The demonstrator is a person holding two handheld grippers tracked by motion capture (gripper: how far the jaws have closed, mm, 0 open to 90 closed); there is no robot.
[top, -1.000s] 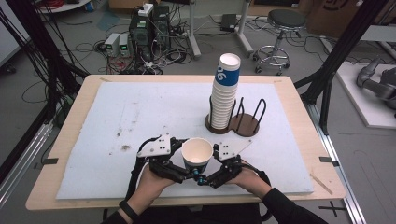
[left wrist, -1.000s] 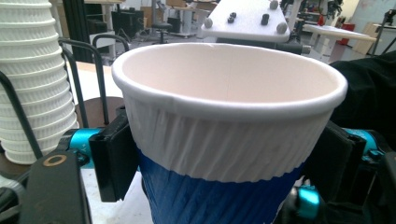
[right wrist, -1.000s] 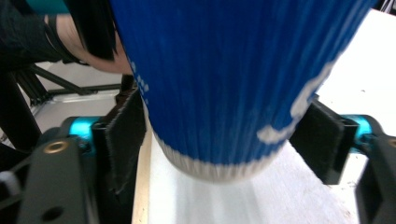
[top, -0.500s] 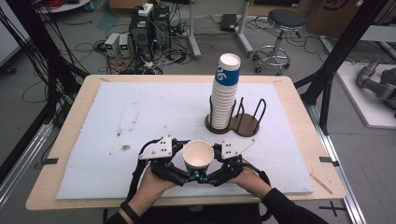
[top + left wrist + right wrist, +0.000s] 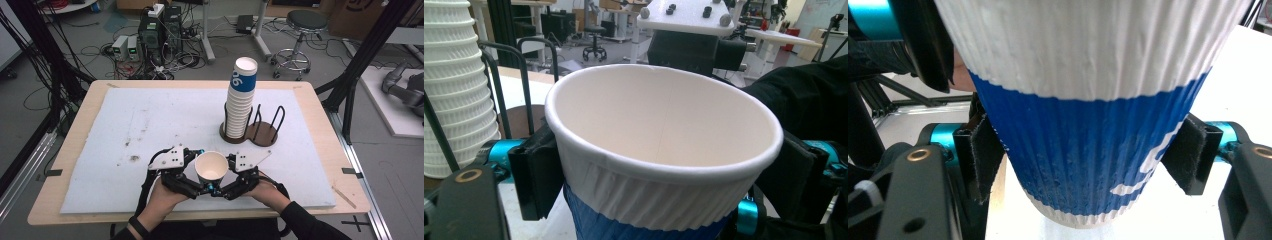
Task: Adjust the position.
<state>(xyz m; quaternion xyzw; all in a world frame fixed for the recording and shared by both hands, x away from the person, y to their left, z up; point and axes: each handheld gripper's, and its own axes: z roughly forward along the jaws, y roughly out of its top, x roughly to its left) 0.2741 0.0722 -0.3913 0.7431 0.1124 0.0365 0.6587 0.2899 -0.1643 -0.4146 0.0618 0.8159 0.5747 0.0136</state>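
A paper cup (image 5: 211, 167), white above and blue below, stands upright and empty between both grippers near the table's front edge. My left gripper (image 5: 202, 176) comes from the left; its jaws have just been opening, and its pads (image 5: 536, 172) stand beside the cup (image 5: 664, 150) just under the rim. My right gripper (image 5: 222, 176) comes from the right; its jaws have just been closing, and both pads (image 5: 980, 155) press on the blue ribbed wall (image 5: 1083, 150). The right gripper's body (image 5: 694, 35) sits behind the cup in the left gripper view.
A tall stack of cups (image 5: 241, 100) stands in a black wire holder on a round wooden base (image 5: 260, 134) behind the grippers, right of centre. The white mat (image 5: 125, 125) covers the tabletop. The same stack (image 5: 454, 90) rises left of the cup.
Seen from above, both hands and the cup have kept their place; no shift of the jaws is plain at this distance.
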